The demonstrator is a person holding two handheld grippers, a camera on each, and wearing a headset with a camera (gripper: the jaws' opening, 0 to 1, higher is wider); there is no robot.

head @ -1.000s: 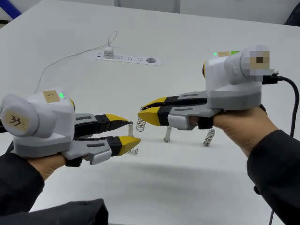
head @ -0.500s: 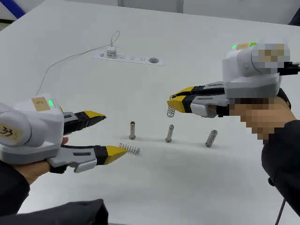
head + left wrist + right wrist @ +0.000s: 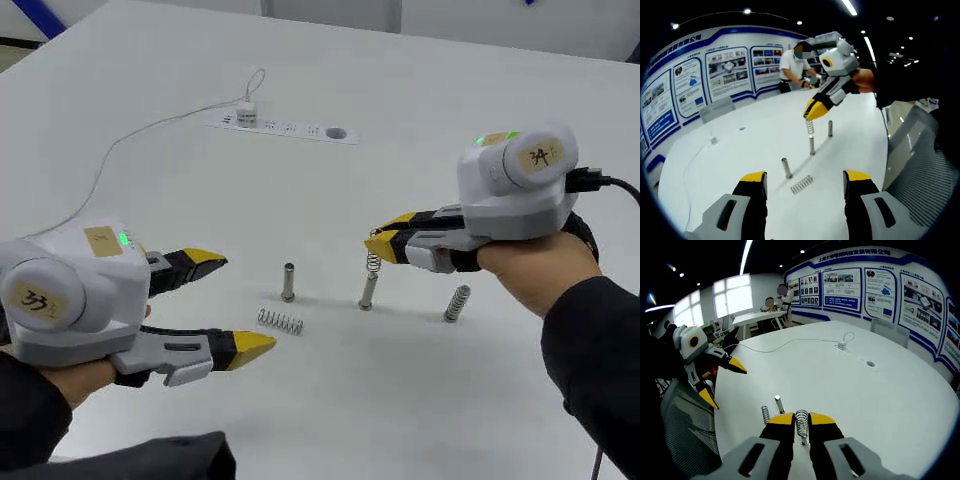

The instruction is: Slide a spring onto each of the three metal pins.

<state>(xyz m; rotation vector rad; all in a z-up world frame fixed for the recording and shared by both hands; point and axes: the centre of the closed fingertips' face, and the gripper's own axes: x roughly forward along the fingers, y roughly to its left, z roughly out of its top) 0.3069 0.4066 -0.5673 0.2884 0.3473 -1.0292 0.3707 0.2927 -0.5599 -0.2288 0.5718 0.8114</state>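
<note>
My right gripper (image 3: 385,245), clamped on a small coiled steel spring (image 3: 373,263), has carried it to just above the short middle metal pin (image 3: 368,292), ready to lower. My left gripper (image 3: 238,302) has drawn back, jaws apart.

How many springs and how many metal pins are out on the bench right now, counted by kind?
Springs: 3 (loose spring lying flat, held spring in the right tongs, seated spring on a pin)
Metal pins: 3 (left pin, middle pin, one mostly hidden inside the seated spring)
Total: 6
</note>
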